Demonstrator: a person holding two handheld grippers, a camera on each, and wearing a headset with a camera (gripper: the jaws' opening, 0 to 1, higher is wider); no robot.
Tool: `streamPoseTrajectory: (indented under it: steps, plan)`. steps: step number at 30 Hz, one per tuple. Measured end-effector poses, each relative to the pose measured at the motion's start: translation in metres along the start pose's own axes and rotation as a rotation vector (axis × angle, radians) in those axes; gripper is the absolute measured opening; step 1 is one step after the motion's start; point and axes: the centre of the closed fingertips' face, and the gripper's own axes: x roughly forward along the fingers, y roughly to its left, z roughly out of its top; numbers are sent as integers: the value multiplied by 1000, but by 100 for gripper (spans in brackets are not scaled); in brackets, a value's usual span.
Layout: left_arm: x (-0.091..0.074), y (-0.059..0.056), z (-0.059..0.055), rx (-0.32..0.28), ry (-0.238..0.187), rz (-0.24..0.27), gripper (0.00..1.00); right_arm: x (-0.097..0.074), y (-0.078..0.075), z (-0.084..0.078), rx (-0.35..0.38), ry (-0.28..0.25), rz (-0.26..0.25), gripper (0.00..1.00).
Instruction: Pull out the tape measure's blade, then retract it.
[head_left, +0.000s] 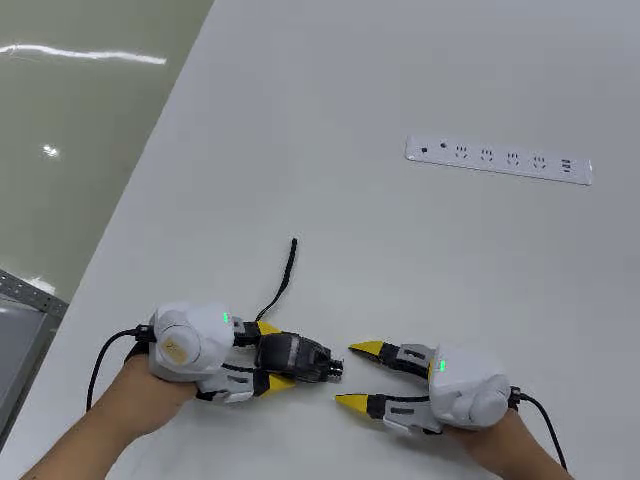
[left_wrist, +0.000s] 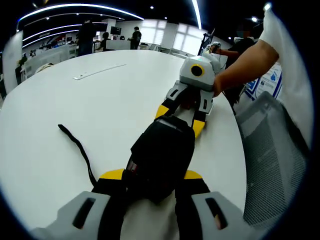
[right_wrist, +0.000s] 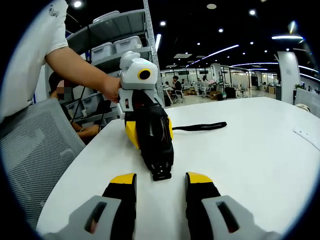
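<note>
**Tape measure (head_left: 293, 357) clamped in left claw (head_left: 272, 355), right claw (head_left: 358, 375) wide at its nose**

Sits low over the white table (head_left: 400, 250), close to the near edge and nearer the left edge than the right. Cannot tell whether resting on the surface or lifted slightly.

Held across the black case by the left claw's 2 yellow-tipped jaws, 1 on each flank, narrowed hard onto it. From the left gripper view, appears as a black bulk (left_wrist: 162, 150) wedged between the yellow pads (left_wrist: 112, 174). Points the narrow nose end toward the right claw. Trails a black strap (head_left: 285, 275) loose across the table toward the far edge.

Right claw spread wide, gripping nothing. Flanks the nose with 2 yellow tips, touching it with neither. From the right gripper view, shows the nose of the case (right_wrist: 155, 135) just at the mouth of the gap between the jaws.

Toward the far right part of the table, a white power strip (head_left: 498, 160), well apart from both claws. Behind the left claw, a black cable (head_left: 100, 360) looping back past the left hand (head_left: 140, 400). Behind the right claw, the right hand (head_left: 500, 445) at the near edge.
</note>
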Motion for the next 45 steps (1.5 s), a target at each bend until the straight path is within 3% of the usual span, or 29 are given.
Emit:
streamPoseTrajectory:
  steps: [16, 31, 45]
  plan:
    - [0, 0, 0, 2, 1, -2, 35, 8, -4, 3, -19, 7, 16, 28]
    - [1, 1, 0, 3, 0, 0, 35, 15, 3, 2, -38, 22, 78, 16]
    - [1, 1, -1, 2, 0, 2, 35, 16, 1, 0, -51, 22, 74, 14]
